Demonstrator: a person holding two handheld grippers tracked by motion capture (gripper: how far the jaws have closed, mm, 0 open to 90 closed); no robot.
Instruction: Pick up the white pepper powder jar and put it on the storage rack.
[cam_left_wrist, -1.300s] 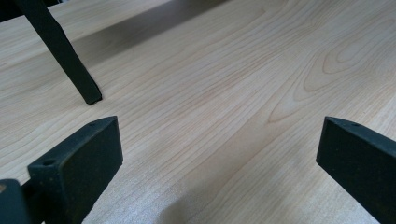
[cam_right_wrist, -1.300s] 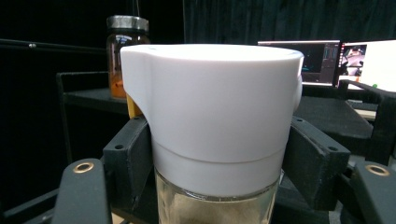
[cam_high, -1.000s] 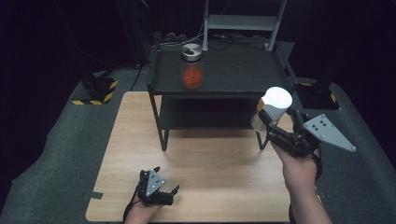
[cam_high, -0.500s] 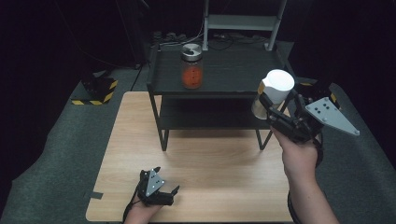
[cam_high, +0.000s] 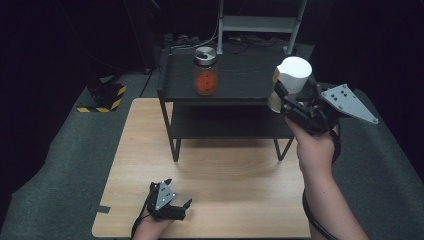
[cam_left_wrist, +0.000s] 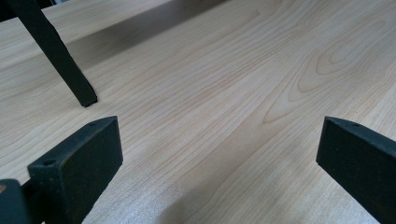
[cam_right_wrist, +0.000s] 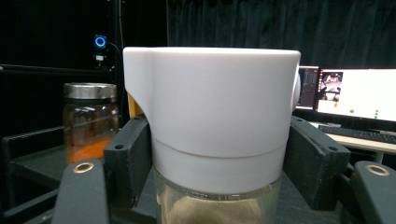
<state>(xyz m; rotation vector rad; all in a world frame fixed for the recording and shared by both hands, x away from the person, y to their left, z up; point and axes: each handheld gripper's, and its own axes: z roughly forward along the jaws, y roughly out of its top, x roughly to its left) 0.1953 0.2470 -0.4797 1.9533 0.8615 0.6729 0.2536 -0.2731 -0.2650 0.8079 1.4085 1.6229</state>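
Dark curtains ring the wooden table (cam_high: 225, 185). Over the black shelf's (cam_high: 240, 80) right edge, the right claw (cam_high: 286, 100) pinches a white-lidded jar (cam_high: 292, 75) upright between its pads. Near the table's front edge, the left claw (cam_high: 175, 197) rests spread.

From above our side we look forward and down on the table (cam_high: 210, 165) and black shelf (cam_high: 235, 85). Our left gripper view skims the tabletop (cam_left_wrist: 210, 93), a shelf leg (cam_left_wrist: 60, 60) beyond its left jaw. Our right gripper view faces level, close; the orange jar (cam_right_wrist: 88, 121), left of its jaws, is shared with the high view.
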